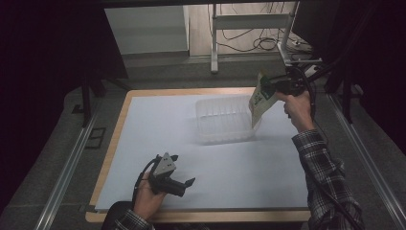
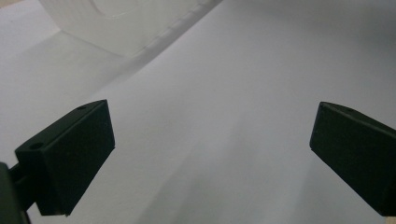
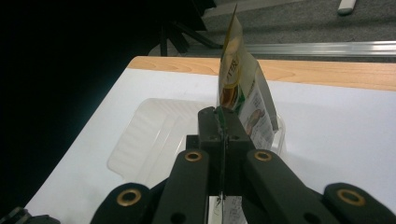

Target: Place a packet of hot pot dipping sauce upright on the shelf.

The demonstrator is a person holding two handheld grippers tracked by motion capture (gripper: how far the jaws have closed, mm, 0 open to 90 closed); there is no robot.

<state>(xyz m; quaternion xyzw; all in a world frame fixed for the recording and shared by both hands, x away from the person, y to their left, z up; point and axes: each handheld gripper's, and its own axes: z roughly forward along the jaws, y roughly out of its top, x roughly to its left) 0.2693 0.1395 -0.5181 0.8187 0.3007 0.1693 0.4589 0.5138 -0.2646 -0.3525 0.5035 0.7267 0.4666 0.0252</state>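
The right gripper is clamped tight on one printed pouch, jaws pinching its edge, with the forearm reaching up from about 5 o'clock so the pouch hangs tilted over the right end of the single clear plastic tray. The left gripper sits down at 7 o'clock, low over the white sheet, jaws spread wide with nothing between them. So one pouch, one tray, two grippers on the table.
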